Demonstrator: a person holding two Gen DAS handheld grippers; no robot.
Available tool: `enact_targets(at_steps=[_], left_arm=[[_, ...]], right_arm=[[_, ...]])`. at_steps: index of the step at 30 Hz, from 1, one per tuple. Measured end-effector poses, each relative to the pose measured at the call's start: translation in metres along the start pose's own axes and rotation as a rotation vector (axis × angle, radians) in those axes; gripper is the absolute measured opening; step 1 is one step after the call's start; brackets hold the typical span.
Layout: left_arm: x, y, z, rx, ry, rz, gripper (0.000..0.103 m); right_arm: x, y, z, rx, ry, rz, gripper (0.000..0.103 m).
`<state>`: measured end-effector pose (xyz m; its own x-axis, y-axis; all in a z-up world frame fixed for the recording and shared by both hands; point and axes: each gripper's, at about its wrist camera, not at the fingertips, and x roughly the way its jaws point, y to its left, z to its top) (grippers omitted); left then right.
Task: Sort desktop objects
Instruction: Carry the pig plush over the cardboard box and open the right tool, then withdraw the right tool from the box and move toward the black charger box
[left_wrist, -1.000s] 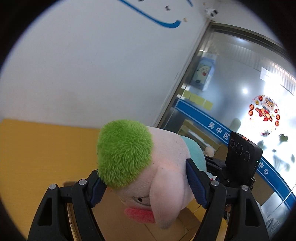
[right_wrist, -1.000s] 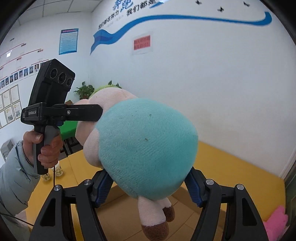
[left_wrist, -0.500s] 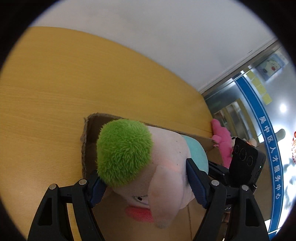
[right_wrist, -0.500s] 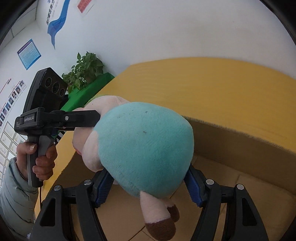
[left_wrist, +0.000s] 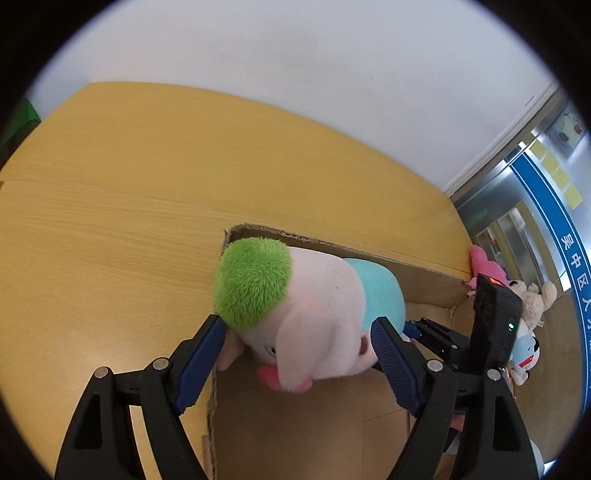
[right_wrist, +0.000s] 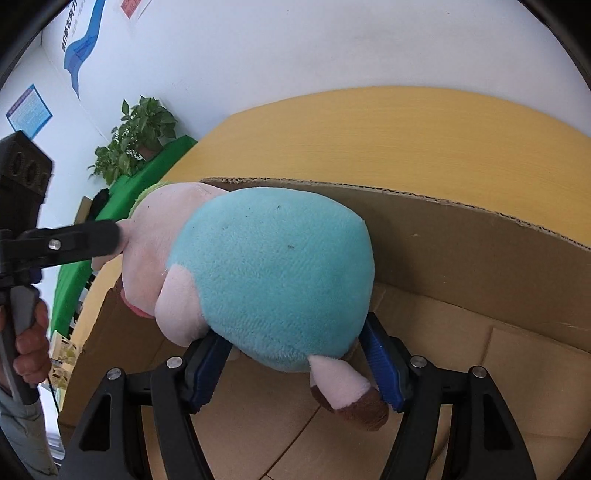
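A plush pig (left_wrist: 317, 306) with green hair and a turquoise body (right_wrist: 273, 280) hangs over the open cardboard box (left_wrist: 332, 428), low between its walls. My left gripper (left_wrist: 297, 326) is at the head end and its jaws are opening. Its blue pads (left_wrist: 203, 350) now flank only the near edge of the head and no longer pinch it. My right gripper (right_wrist: 293, 334) is shut on the turquoise body, with the brown-tipped feet dangling beside its right pad. In the right wrist view the left gripper's finger (right_wrist: 74, 242) lies against the pig's pink head.
The box stands on a yellow wooden table (left_wrist: 147, 192) against a white wall. Several plush toys (left_wrist: 532, 302), one pink (left_wrist: 485, 264), lie past the box's right end. A potted plant (right_wrist: 136, 136) and green cloth (right_wrist: 122, 206) are off the table's left. A person's hand (right_wrist: 31, 350) holds the left gripper.
Both grippers have come down with the pig, from in front of the wall into the box. The pig has slid forward out of the left pads, which have spread.
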<state>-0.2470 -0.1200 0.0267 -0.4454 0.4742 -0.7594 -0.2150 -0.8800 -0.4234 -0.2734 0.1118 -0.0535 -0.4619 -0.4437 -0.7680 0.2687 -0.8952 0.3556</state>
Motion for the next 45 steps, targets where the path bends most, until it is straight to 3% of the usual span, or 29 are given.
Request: enact_targets(at_steps=[3,8,12,17,18,20,22,23,25,30,36,41,45], left_arm=[[-0.016,0.009,-0.007,0.035,-0.019,0.016,0.082],[-0.022,0.011,-0.034,0.115,0.025,0.019,0.082],[-0.035,-0.001,-0.068,0.19,0.039,-0.018,0.082],[-0.03,0.002,-0.108,0.171,0.135,0.023,0.081],[-0.034,-0.003,-0.115,0.208,0.093,0.055,0.081],[-0.036,-0.008,-0.124,0.21,0.097,0.06,0.081],[-0.03,-0.011,-0.131,0.137,0.153,-0.018,0.081],[-0.026,-0.013,-0.139,0.122,0.171,-0.022,0.081],[-0.028,-0.017,-0.15,0.2,0.141,0.075,0.081],[-0.038,-0.018,-0.165,0.176,0.141,0.038,0.081],[-0.039,-0.025,-0.171,0.189,0.121,0.026,0.081],[-0.045,-0.024,-0.175,0.204,0.103,0.038,0.081],[-0.046,-0.023,-0.177,0.215,0.092,0.029,0.081]], right_arm=[[-0.004,0.007,0.003,0.01,0.006,-0.026,0.068],[-0.035,0.008,-0.01,0.028,0.011,-0.055,0.071],[-0.097,0.018,-0.031,0.018,-0.025,-0.024,0.097],[-0.177,0.038,-0.088,-0.082,-0.051,-0.044,0.103],[-0.189,0.035,-0.104,-0.085,-0.045,-0.049,0.103],[-0.209,0.014,-0.145,-0.071,-0.005,-0.071,0.103],[-0.209,0.001,-0.174,-0.053,0.057,-0.107,0.103],[-0.211,-0.008,-0.189,-0.038,0.08,-0.122,0.102],[-0.212,-0.021,-0.212,-0.004,0.11,-0.136,0.102],[-0.221,-0.044,-0.247,-0.014,0.14,-0.222,0.101],[-0.224,-0.038,-0.232,-0.037,0.184,-0.246,0.101],[-0.205,0.015,-0.154,-0.211,0.085,-0.198,0.103],[-0.152,0.045,-0.089,-0.34,0.035,-0.197,0.103]])
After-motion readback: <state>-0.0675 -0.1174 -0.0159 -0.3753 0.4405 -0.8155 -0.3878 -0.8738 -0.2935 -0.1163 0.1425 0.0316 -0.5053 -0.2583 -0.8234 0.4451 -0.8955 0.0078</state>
